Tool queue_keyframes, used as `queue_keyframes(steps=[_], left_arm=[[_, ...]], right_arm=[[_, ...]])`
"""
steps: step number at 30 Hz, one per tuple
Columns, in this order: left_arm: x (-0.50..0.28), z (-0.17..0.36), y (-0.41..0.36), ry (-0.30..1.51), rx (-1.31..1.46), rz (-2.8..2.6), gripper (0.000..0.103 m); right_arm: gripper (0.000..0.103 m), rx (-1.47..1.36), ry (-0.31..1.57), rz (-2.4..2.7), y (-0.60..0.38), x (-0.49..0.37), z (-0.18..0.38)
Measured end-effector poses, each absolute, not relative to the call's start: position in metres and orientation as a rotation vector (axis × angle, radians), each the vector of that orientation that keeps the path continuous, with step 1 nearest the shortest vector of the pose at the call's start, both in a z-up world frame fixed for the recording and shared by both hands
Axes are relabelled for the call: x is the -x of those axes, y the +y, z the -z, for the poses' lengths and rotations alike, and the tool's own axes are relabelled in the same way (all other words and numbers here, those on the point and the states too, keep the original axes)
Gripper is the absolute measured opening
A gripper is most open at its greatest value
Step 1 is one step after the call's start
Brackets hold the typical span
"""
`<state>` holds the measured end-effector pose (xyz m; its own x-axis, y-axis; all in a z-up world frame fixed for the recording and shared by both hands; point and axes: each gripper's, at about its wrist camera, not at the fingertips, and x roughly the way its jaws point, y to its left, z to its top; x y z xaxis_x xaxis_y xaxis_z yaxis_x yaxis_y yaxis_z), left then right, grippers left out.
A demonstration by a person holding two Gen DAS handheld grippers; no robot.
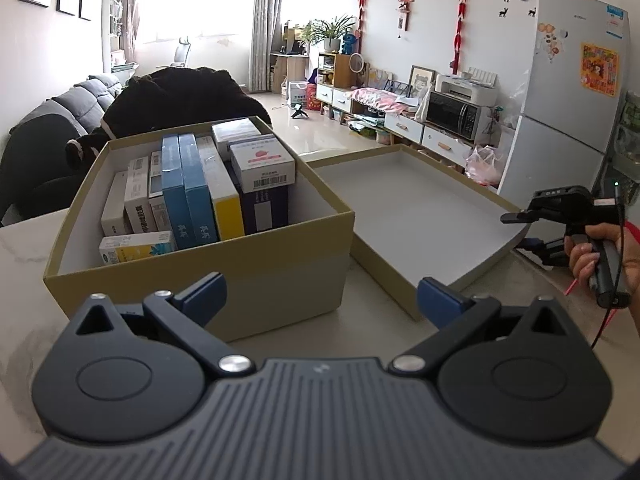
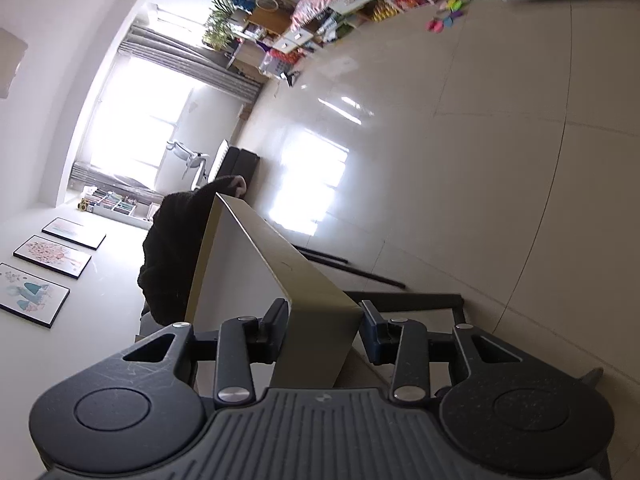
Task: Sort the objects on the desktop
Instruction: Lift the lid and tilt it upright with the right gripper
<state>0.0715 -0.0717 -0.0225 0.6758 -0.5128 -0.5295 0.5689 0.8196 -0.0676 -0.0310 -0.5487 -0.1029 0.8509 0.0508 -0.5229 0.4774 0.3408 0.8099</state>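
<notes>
Here the right gripper [image 2: 323, 330] fingers straddle the lid [image 2: 312, 280] wall, contact unclear; left gripper [image 1: 320, 300] gapes empty.

Ahead of my left gripper [image 1: 322, 300] the box [image 1: 200, 276] holds upright packets [image 1: 188, 188]. Its lid [image 1: 400, 216] lies just right of it. The lid's right wall sits between my right gripper's [image 2: 324, 320] fingers.

The right tongs [image 2: 323, 322] straddled the narrow side wall of the olive-tan box lid [image 2: 280, 264], the left pad close against the wall's grey inner side and the right pad standing a little apart from its outer face. The whole view was rolled sideways, the lid's wall running away from the tongs toward a dark plush shape [image 2: 176, 248] beyond it. Glossy floor tiles [image 2: 460, 152] filled the right side, and three framed pictures [image 2: 44, 268] hung on the white wall at the left
</notes>
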Motion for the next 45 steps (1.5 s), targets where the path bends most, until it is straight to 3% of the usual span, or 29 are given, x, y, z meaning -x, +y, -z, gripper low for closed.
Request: queue_keyframes(steps=[27,45], left_arm=[[-0.066,-0.007,-0.097,0.575,-0.050,0.788,0.103],[-0.075,-0.072,-0.164,0.636,-0.063,0.976,0.103]], right_arm=[[0.042,-0.808,0.303,0.211,-0.479,0.118,-0.008],[0.043,-0.581,0.226,0.117,-0.409,0.165,-0.046]])
